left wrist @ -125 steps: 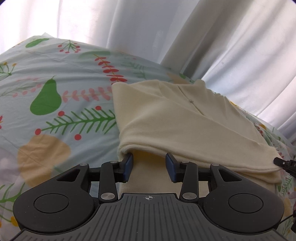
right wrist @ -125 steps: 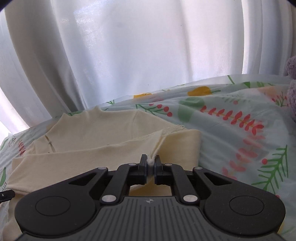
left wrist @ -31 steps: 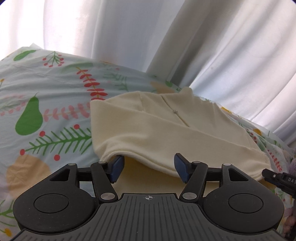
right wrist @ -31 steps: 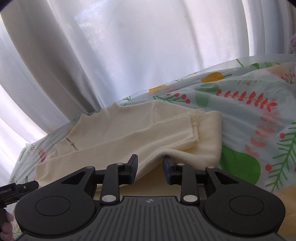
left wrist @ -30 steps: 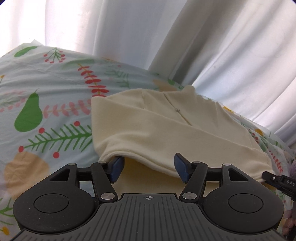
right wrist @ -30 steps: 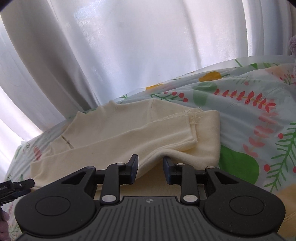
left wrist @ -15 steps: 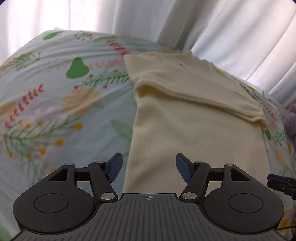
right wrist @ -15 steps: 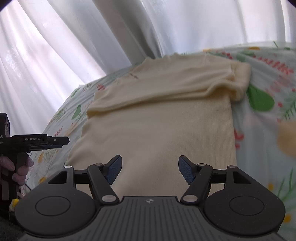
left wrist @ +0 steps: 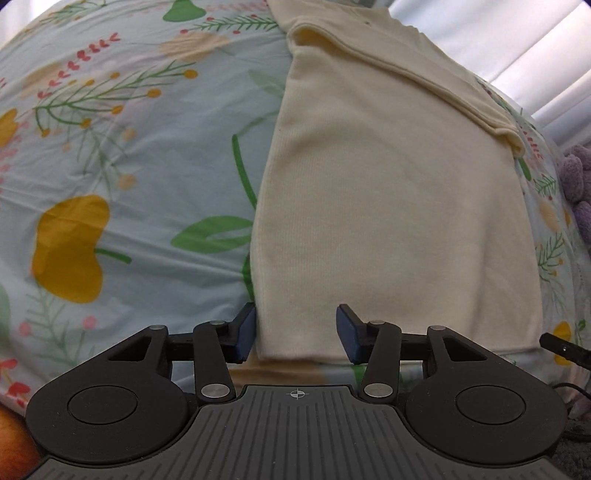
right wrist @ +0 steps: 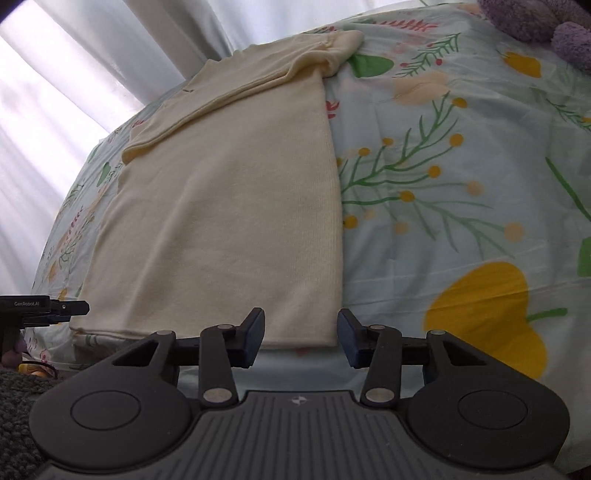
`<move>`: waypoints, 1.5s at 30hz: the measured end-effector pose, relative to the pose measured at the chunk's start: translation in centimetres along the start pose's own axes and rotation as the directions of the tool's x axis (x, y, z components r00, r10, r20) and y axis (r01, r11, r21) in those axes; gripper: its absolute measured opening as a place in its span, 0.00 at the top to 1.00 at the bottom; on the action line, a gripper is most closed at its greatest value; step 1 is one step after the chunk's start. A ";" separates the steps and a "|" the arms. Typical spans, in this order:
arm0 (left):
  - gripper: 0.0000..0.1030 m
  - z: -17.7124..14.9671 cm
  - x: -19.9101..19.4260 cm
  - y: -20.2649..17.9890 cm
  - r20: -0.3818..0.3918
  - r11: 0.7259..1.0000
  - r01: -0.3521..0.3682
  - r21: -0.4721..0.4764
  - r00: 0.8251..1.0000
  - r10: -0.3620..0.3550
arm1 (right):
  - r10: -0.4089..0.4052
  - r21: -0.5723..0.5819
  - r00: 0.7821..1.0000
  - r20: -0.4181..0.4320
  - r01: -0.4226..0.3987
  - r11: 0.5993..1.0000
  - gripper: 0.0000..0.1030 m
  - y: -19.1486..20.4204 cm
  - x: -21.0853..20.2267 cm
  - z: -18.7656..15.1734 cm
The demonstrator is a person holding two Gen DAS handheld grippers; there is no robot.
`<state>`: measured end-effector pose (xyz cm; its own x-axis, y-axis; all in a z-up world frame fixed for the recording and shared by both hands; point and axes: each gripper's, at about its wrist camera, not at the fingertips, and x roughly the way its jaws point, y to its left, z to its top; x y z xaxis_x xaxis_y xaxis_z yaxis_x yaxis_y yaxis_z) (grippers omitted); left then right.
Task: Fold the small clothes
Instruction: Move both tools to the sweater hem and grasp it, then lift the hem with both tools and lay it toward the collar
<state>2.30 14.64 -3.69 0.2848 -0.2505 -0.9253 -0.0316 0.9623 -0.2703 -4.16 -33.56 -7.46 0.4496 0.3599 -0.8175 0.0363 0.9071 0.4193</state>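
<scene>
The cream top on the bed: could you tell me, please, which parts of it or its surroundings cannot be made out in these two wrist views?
- Left wrist view: the collar end of the cream top is cut off by the top edge.
- Both views: the near hem corners are partly hidden behind the left gripper and the right gripper.
- Whether the open fingers touch the hem cannot be told.
- Right wrist view: the purple plush toy is cut off at the corner.

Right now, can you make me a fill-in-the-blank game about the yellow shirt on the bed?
1. Both the left gripper and the right gripper have their jaws ____.
2. The cream shirt lies on a bedsheet printed with ____.
3. The shirt's folded-over sleeves lie at its ____ end from the grippers.
4. The fuzzy thing at the bed's edge is coloured ____.

Missing words: open; plants; far; purple.
</scene>
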 end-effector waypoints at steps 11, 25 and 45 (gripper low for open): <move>0.90 -0.4 0.0 0.8 -0.033 0.999 0.048 -0.001 0.998 -0.048 | 0.044 0.054 0.998 -0.035 -0.042 0.998 0.90 -0.7 0.9 0.0; 0.92 6.0 -4.3 -0.1 0.269 0.987 0.159 -0.008 0.951 -0.152 | 0.155 0.143 0.974 0.166 -0.179 0.973 0.95 -0.3 0.4 5.4; 0.73 15.9 4.8 -1.6 0.360 0.998 0.059 0.036 0.930 -0.068 | -0.122 -0.182 0.912 0.392 0.206 0.961 0.91 3.5 8.1 15.8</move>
<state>18.92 13.57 -3.49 0.6121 -0.2598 -0.7469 0.0193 0.9491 -0.3144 13.73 -30.92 -6.37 0.7555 0.1322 -0.6416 -0.0345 0.9861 0.1626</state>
